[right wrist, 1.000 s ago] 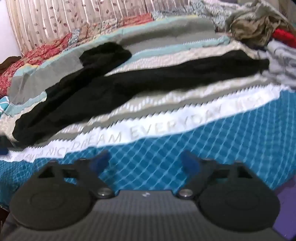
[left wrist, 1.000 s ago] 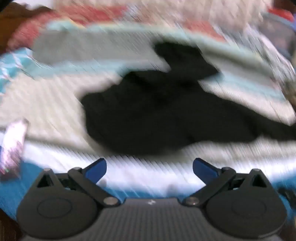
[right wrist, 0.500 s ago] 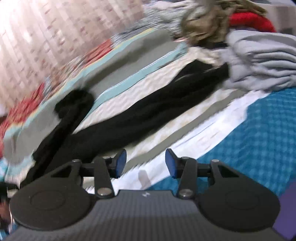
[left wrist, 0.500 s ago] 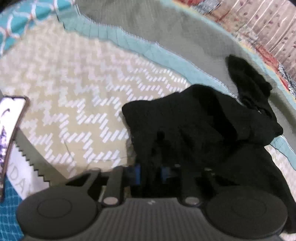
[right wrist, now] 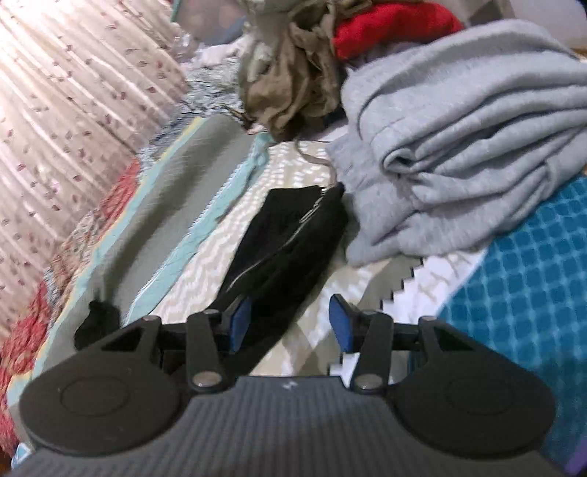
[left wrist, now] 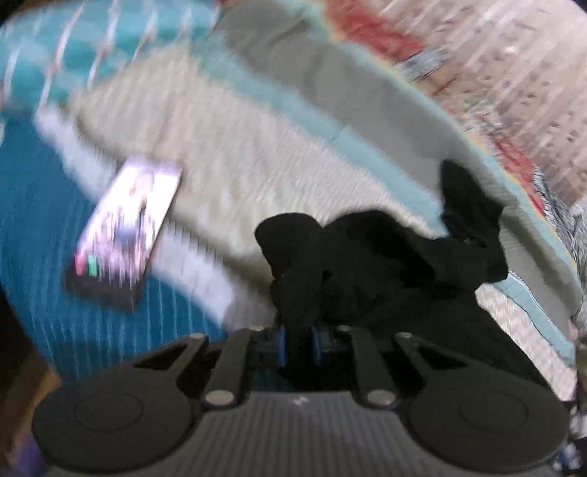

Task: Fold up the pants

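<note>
The soft black fabric pants (left wrist: pixel 385 264) lie rumpled across a quilted bedspread (left wrist: pixel 256 154) banded in beige zigzag, grey, pale teal and deep blue check. In the left wrist view the left gripper (left wrist: pixel 298 339) is clenched on a bunched fold of the pants at their near end, the blue pads almost buried in cloth; a second ago its jaws stood wide and clear of the fabric. Left of it lies a flat rectangular phone with a lit screen (left wrist: pixel 126 224), smeared by motion blur, which a half second ago sat cut off at the left edge.

In the right wrist view the right gripper (right wrist: pixel 290 323) is released, its jaws half apart after having narrowed a moment ago, with nothing pinched; its left blue pad overlaps the edge of a pant leg (right wrist: pixel 286 238), though contact cannot be told. The leg's far end nearly touches a folded grey fleece blanket (right wrist: pixel 458 146). Beyond lie crumpled olive cloth (right wrist: pixel 290 73) and a red garment (right wrist: pixel 392 25), cut off at the top. That pile now looms closer than a second ago.
</note>
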Available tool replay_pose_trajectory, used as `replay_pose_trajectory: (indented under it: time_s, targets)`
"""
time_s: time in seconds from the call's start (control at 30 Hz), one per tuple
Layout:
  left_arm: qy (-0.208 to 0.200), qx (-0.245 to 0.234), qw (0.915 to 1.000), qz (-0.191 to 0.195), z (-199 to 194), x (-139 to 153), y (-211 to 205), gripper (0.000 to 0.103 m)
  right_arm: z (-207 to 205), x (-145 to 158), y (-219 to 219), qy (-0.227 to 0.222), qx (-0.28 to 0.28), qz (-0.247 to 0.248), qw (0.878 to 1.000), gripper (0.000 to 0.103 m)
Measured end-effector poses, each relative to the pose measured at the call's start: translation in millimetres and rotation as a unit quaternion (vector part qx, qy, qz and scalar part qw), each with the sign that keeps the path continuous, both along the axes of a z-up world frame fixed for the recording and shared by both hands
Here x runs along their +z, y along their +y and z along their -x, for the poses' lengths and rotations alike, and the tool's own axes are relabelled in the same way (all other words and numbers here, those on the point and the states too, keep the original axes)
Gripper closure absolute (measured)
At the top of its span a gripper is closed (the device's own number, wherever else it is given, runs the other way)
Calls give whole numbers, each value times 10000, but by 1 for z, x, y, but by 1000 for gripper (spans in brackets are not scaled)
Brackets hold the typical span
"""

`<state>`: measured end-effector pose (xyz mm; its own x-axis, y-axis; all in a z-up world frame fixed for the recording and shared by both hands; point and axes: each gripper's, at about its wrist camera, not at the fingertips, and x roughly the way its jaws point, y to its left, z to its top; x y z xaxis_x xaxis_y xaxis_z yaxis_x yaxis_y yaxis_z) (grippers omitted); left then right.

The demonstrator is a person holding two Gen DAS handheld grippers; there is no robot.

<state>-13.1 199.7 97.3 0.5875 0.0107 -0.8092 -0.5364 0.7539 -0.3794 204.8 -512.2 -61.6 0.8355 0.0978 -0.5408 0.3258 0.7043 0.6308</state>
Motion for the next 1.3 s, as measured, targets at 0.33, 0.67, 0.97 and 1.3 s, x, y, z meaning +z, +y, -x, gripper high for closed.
replay_pose_trajectory:
  time_s: [0.33, 0.67, 0.97, 1.3]
  targets:
    - [10, -64, 9999, -108, -18, -25, 5, 91, -13, 84, 6, -1050, 273, 652, 9920, 96]
    - [-11, 82, 9998, 190, -12, -39, 17, 90, -128, 102, 31, -671, 973, 1727, 9779, 87]
    - [232, 111, 9995, 194, -20, -51, 16, 90, -88, 22, -11, -121, 402, 704, 9966, 58]
    - [121, 48, 9999, 40, -15, -29, 11, 90, -81, 37, 22, -195, 356, 1410, 9892, 94]
